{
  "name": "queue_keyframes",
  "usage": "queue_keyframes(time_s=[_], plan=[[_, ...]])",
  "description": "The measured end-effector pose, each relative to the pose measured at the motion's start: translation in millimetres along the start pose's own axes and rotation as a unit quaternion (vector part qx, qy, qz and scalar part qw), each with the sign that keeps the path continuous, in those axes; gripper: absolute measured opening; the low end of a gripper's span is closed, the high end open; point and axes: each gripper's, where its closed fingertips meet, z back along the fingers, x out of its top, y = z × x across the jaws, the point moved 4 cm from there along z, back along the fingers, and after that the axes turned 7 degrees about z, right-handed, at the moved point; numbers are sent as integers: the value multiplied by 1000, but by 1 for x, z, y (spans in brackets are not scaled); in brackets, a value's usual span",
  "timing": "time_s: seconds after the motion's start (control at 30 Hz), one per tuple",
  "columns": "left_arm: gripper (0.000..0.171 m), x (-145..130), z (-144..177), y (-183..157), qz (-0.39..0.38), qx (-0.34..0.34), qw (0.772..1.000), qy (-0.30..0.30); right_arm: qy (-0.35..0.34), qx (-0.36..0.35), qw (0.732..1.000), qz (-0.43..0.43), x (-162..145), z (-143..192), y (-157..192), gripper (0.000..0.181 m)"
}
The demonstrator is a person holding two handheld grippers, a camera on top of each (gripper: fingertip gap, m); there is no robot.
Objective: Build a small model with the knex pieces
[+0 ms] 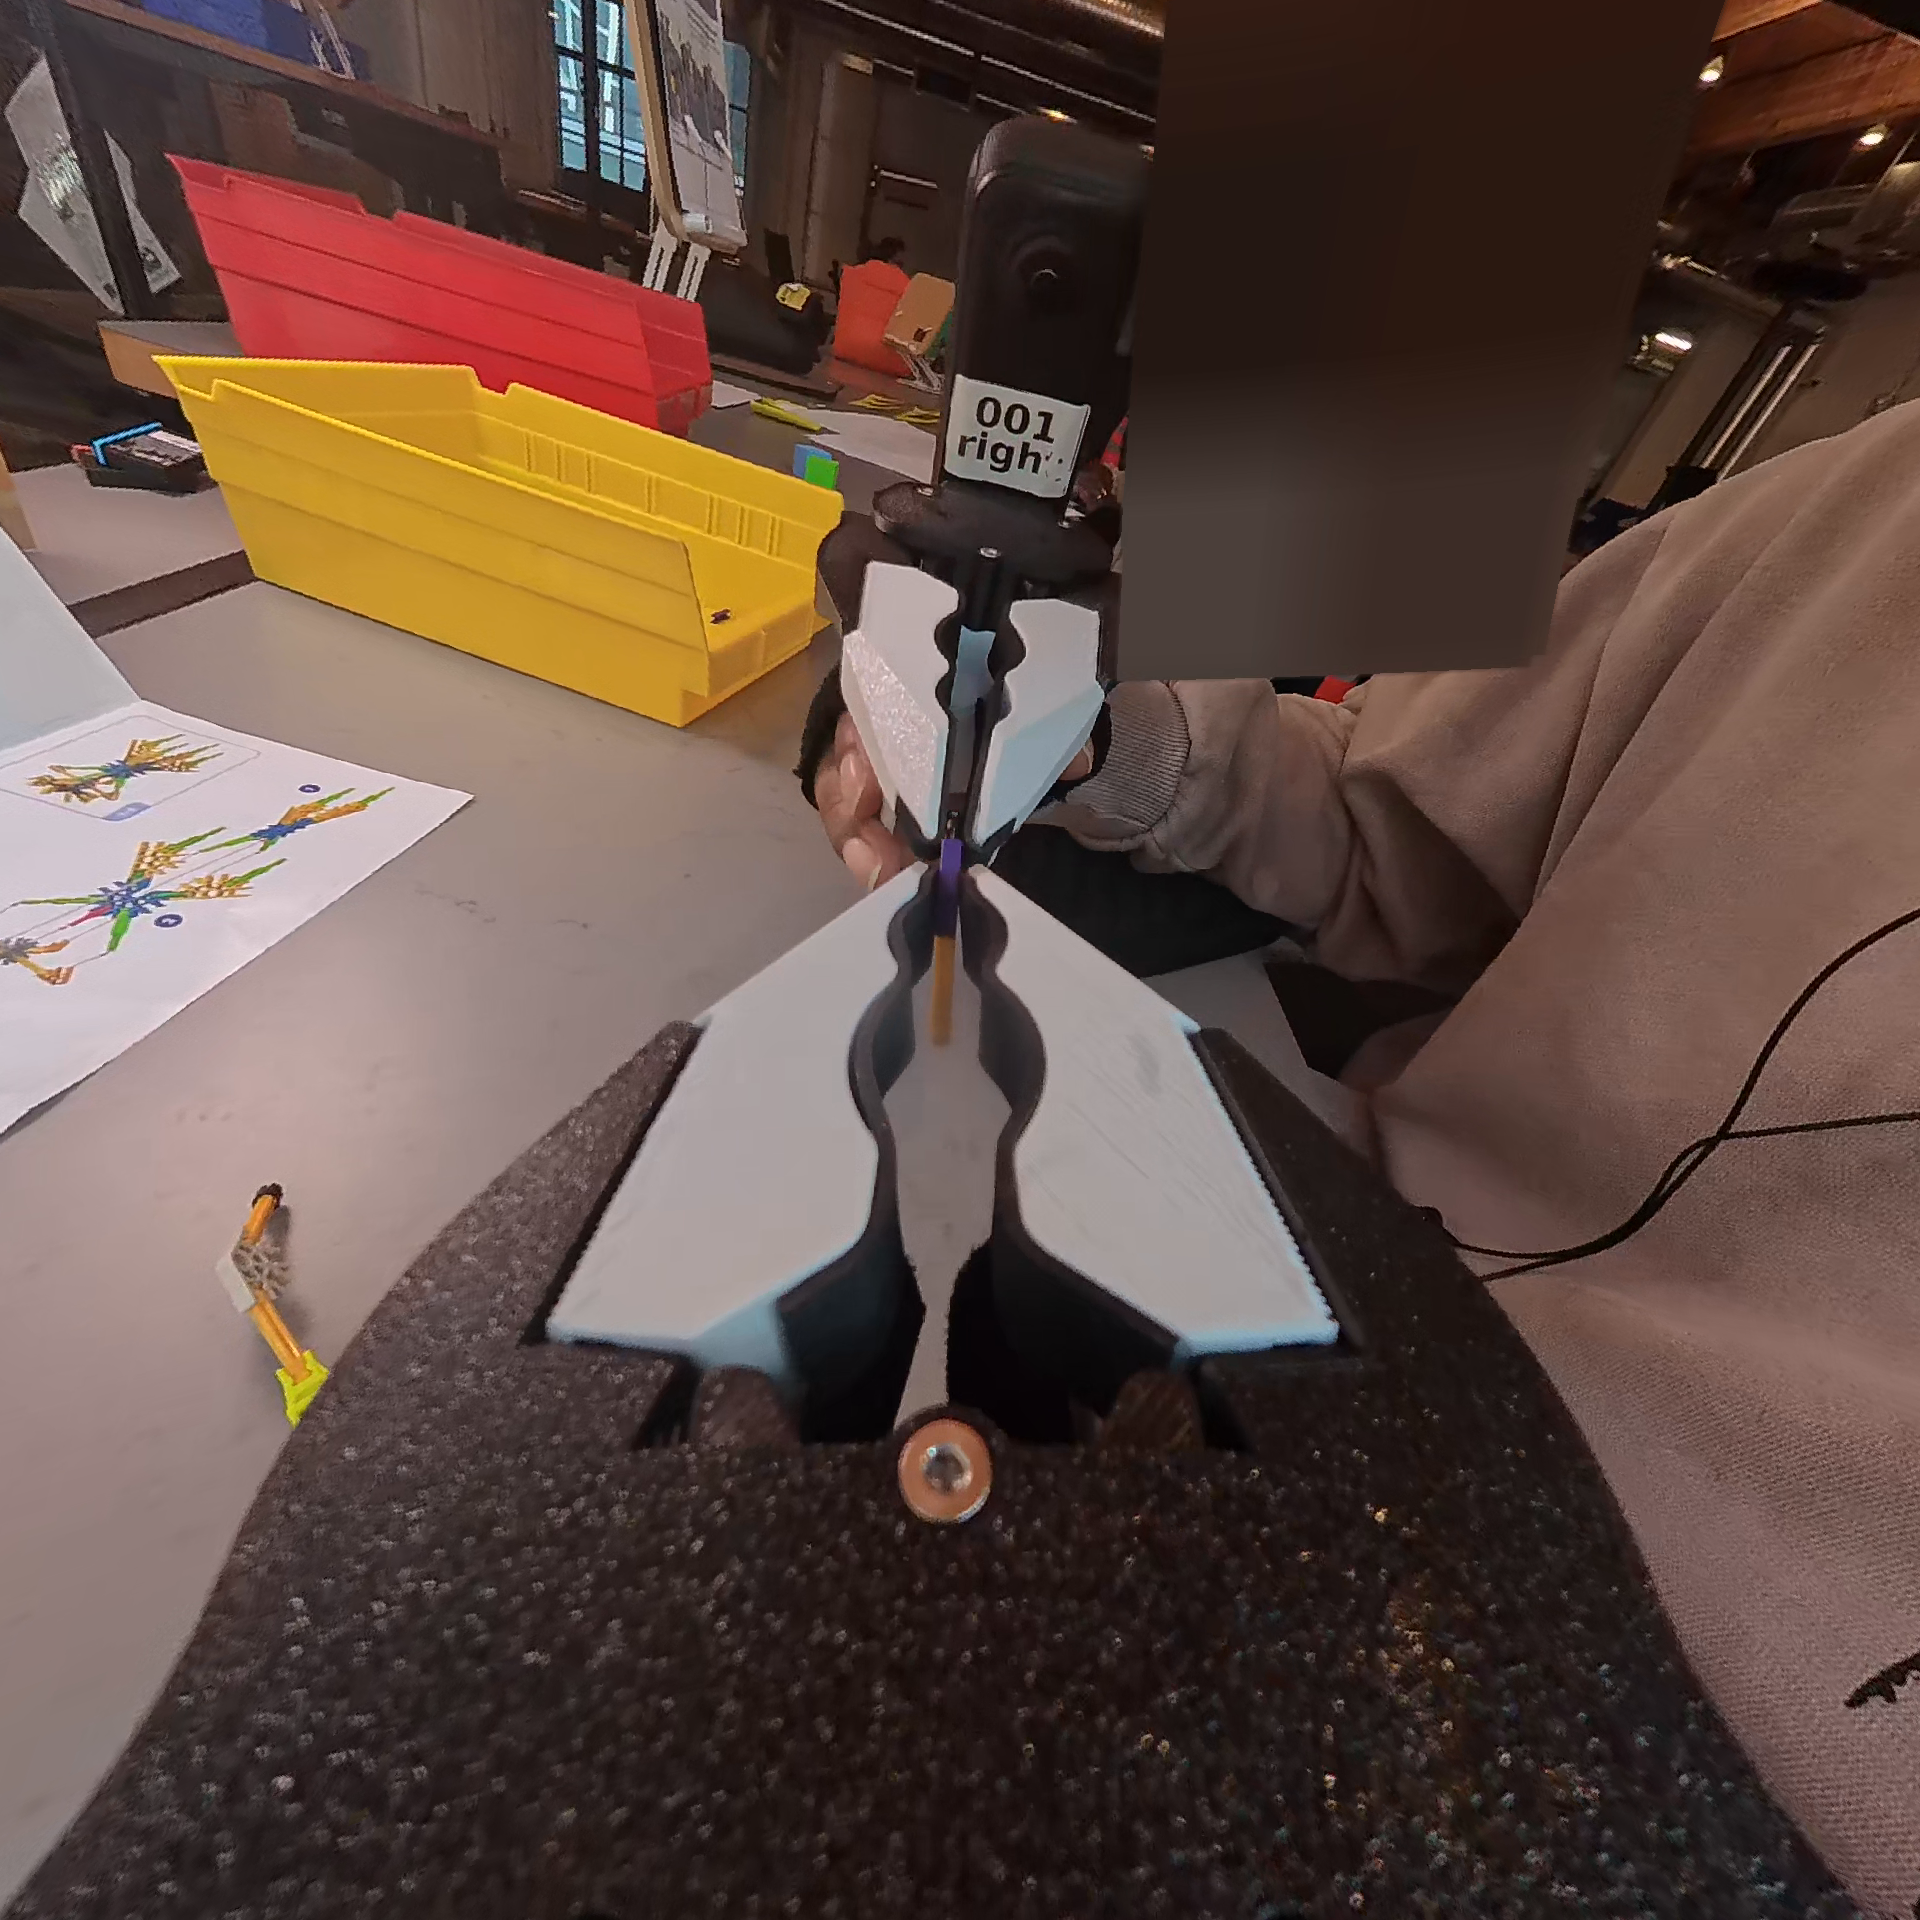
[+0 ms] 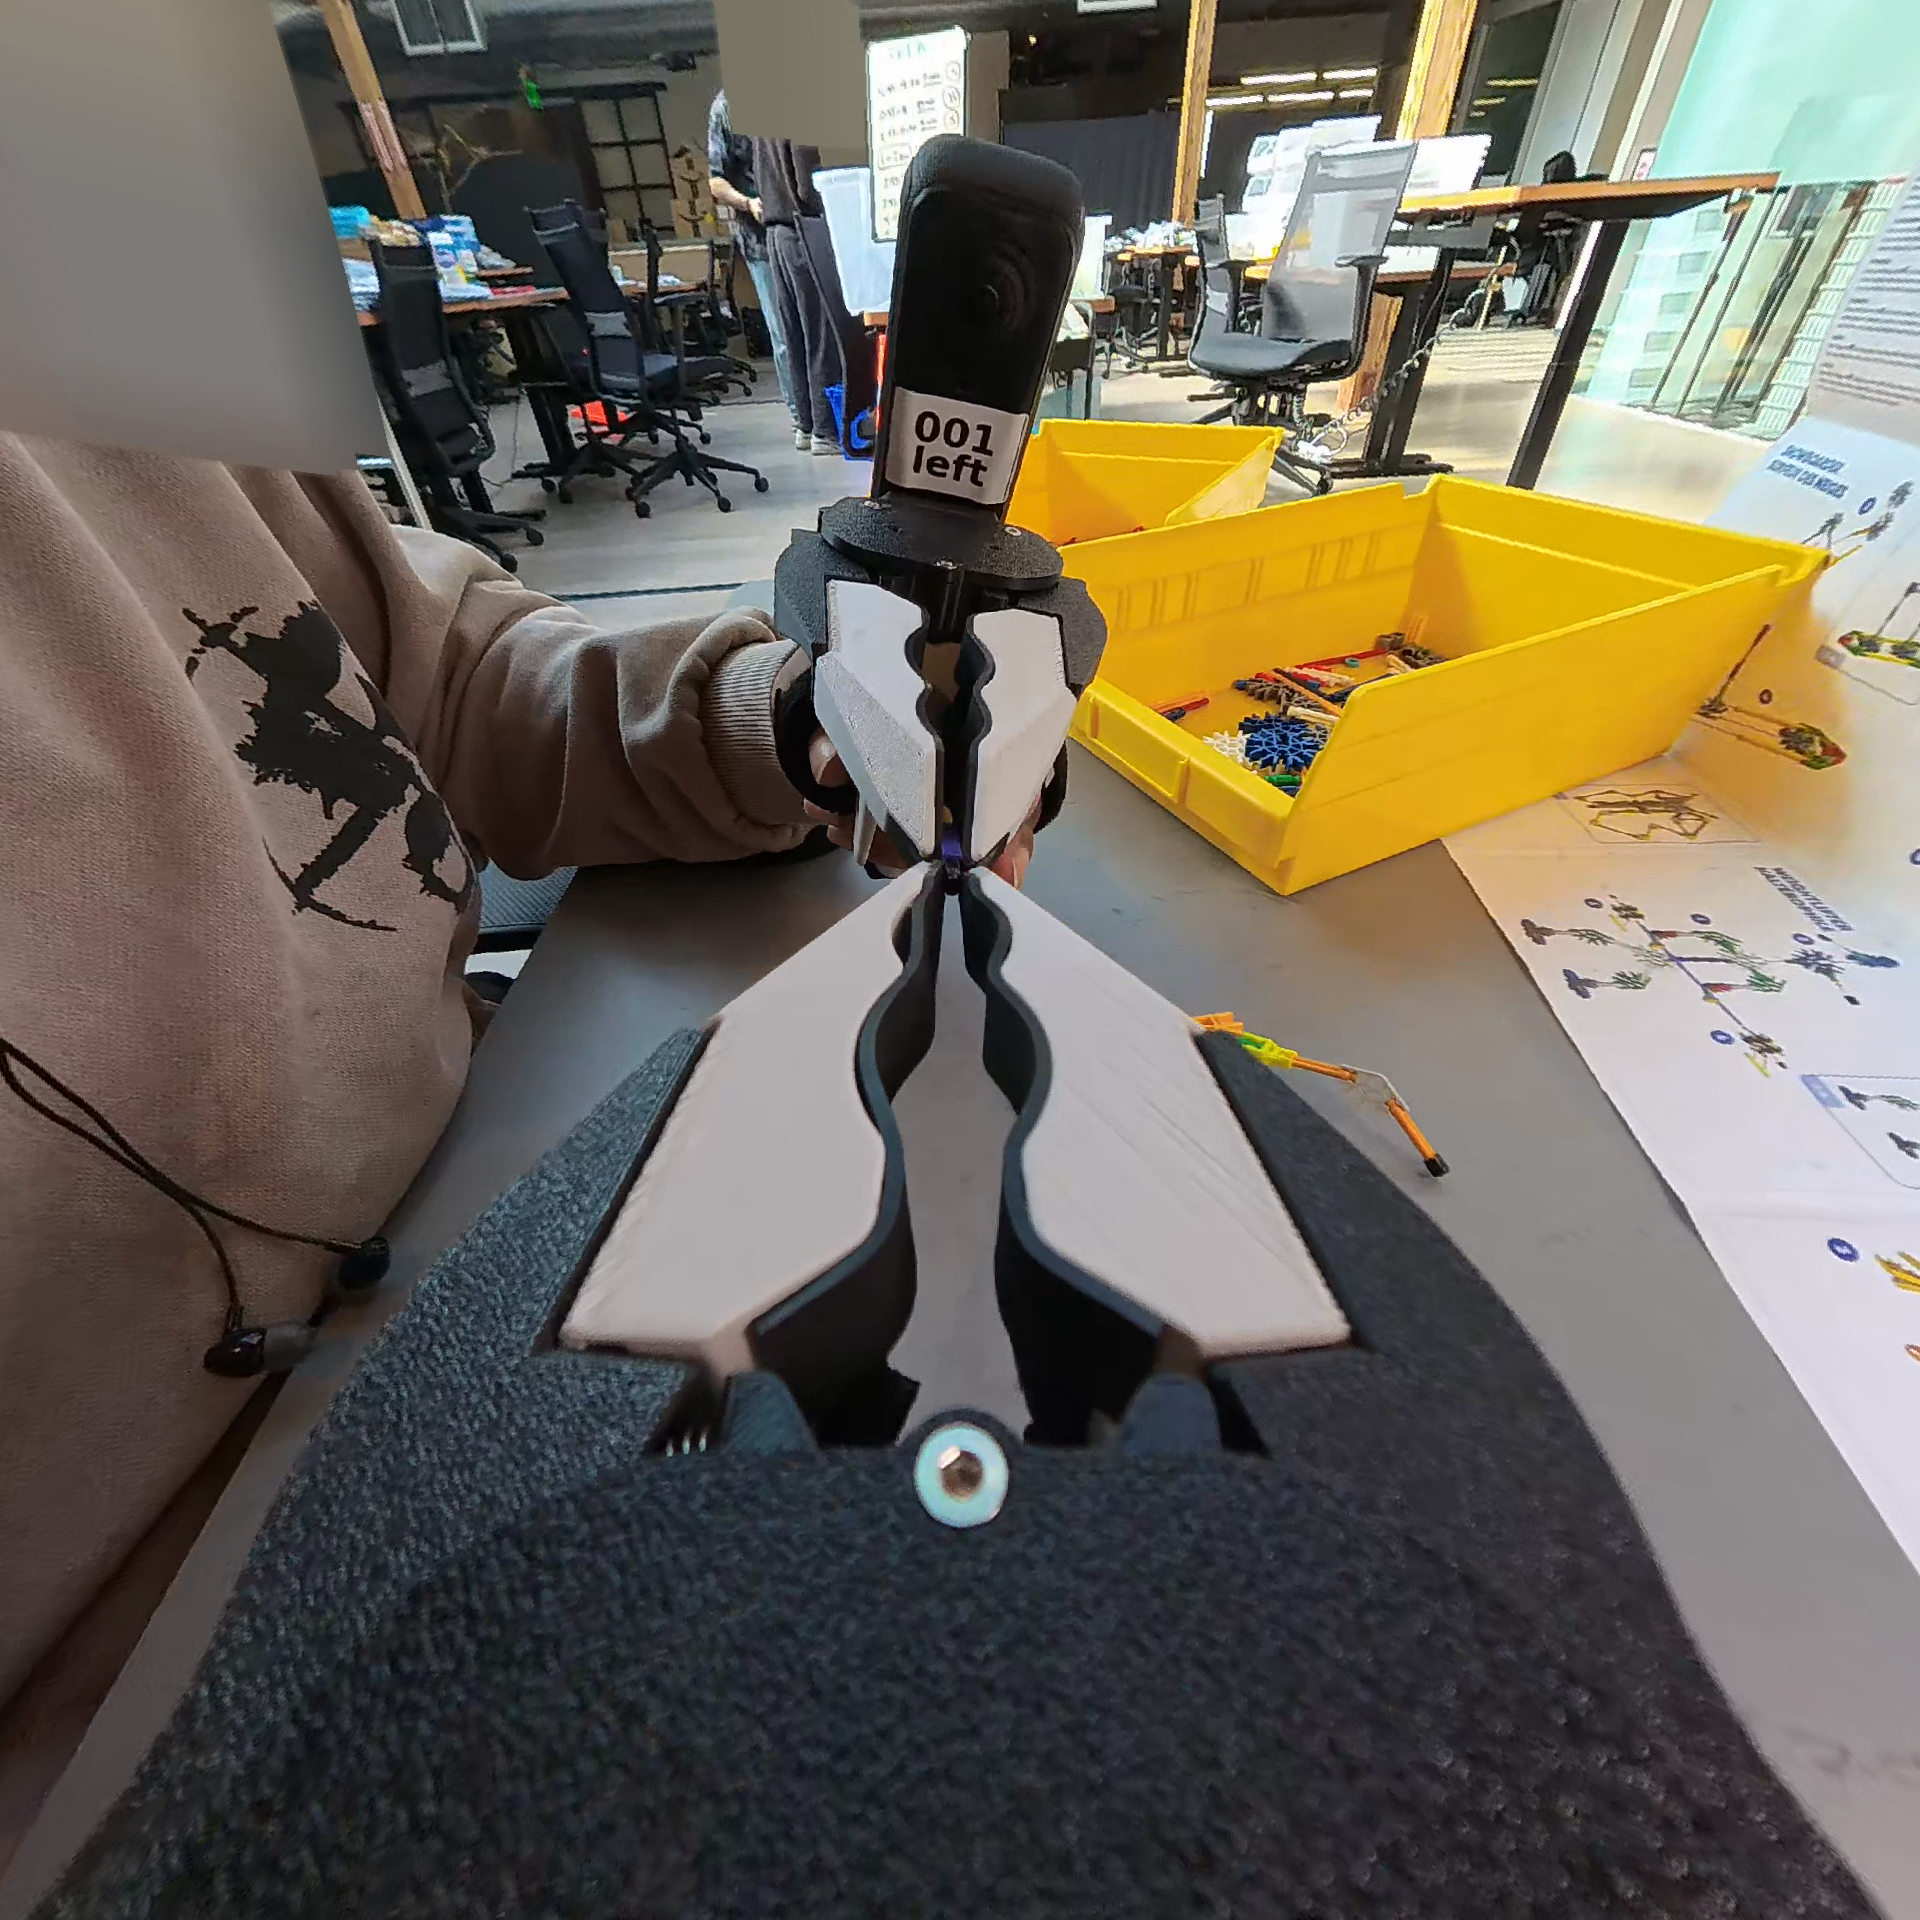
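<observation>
Here, above the grey tabletop point(image 1: 540, 997), the white-fingered left gripper point(image 1: 948, 883) pinches a purple plastic connector point(image 1: 951, 871) on a thin orange rod point(image 1: 942, 987); the facing right gripper point(image 2: 951, 878) clamps the same connector tip to tip, seemingly steadying a joint; a yellow plastic bin point(image 2: 1455, 665) sits behind.

Large open workshop hall, smooth grey counter point(image 2: 1299, 966) in front, black wheeled office chairs point(image 2: 623, 364) on a pale floor, wooden posts point(image 2: 1195, 104), dark multi-pane window point(image 1: 597, 94), wood-topped desks point(image 2: 1621, 197), small ceiling lights point(image 1: 1870, 135)
</observation>
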Motion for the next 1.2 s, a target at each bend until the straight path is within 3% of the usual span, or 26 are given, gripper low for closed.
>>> queue_keyframes(time_s=[0.23, 0.33, 0.4, 0.53, 0.6, 0.67, 0.7, 0.8, 0.87, 1.0, 1.2], plan=[[3, -2, 2, 6, 12, 16, 1000, 6, 0, -15, 1000, -15, -4, 2, -5, 1], [3, -2, 1, 17, 31, 56, 998, -1, 19, -75, 997, 3, -9, 0, -15, 1], [2, -3, 2, 28, 48, 94, 994, -8, 53, -142, 987, 60, -12, -4, -21, 1], [2, -9, 0, 46, 88, 170, 981, -19, 145, -261, 932, 204, -22, -14, -28, 0], [2, -12, -2, 52, 112, 200, 973, -23, 178, -285, 907, 256, -29, -20, -28, 0], [2, -15, -2, 58, 138, 213, 967, -27, 213, -311, 863, 337, -33, -24, -29, 0], [2, -16, -1, 60, 148, 211, 966, -29, 218, -313, 857, 346, -33, -26, -29, 0], [2, -17, 6, 66, 160, 211, 964, -33, 161, -302, 903, 261, -26, -20, -35, 1], [3, -17, 9, 66, 162, 195, 967, -33, 126, -332, 904, 238, -15, -1, -46, 2], [3, -9, 11, 60, 156, 156, 974, -53, 100, -451, 863, 203, 5, 70, -84, 2], [3, -4, 6, 50, 134, 118, 982, -61, 90, -640, 749, 149, -2, 224, -126, 2]])
